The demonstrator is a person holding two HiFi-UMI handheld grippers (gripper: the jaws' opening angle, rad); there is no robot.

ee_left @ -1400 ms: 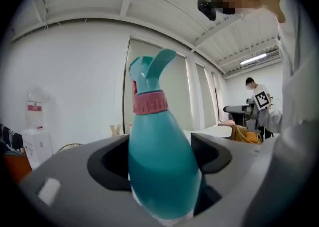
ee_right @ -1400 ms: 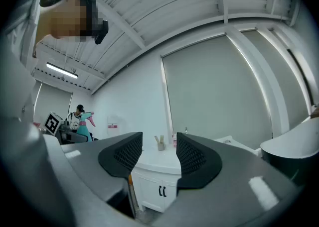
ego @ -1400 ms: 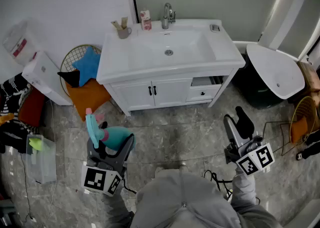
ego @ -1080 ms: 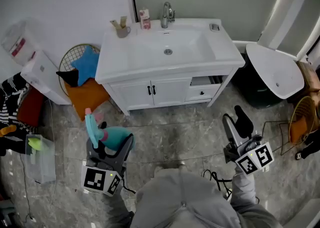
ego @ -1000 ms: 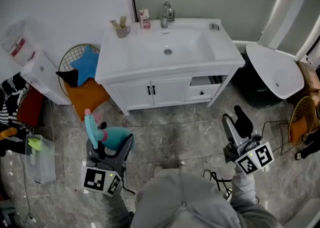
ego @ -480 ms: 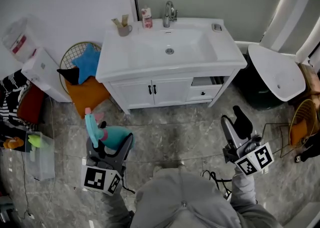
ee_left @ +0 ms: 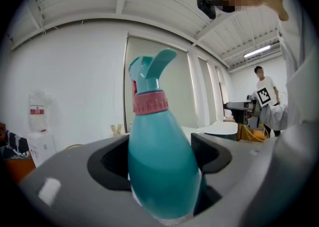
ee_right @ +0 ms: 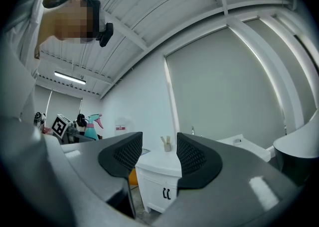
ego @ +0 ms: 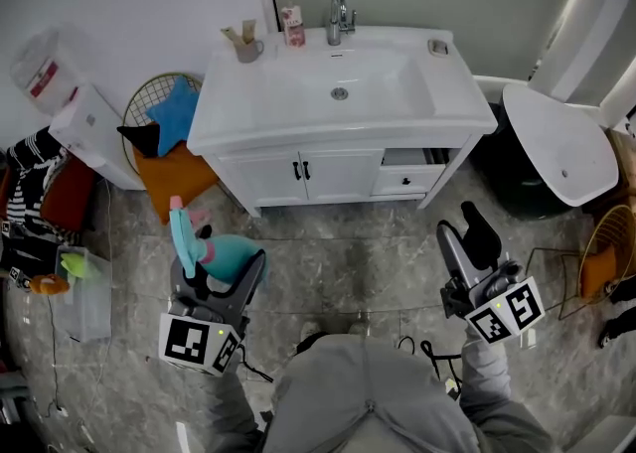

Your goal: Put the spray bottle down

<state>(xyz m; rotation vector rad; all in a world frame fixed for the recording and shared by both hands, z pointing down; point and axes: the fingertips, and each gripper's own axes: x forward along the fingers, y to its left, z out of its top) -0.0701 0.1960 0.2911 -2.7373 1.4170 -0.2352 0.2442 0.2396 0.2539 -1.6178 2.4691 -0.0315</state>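
Observation:
A teal spray bottle (ego: 221, 254) with a pink collar and a teal trigger head stands upright in my left gripper (ego: 215, 280), which is shut on its body above the grey stone floor. In the left gripper view the spray bottle (ee_left: 160, 166) fills the space between the dark pads of my left gripper (ee_left: 159, 160). My right gripper (ego: 465, 244) is held at the right, open and empty. The right gripper view shows the right gripper (ee_right: 158, 157) with a gap between its pads, and the spray bottle (ee_right: 92, 127) small at far left.
A white vanity (ego: 298, 128) with sink, faucet (ego: 340, 16) and cup (ego: 245, 46) stands ahead. A wire basket (ego: 147, 103) with blue and orange cushions is at its left, a white toilet lid (ego: 561, 143) at right, and a clear box (ego: 87, 297) at far left.
The head view has shifted a little, so the vanity sits slightly higher in frame. Both grippers keep their places, and the bottle stays in the left one.

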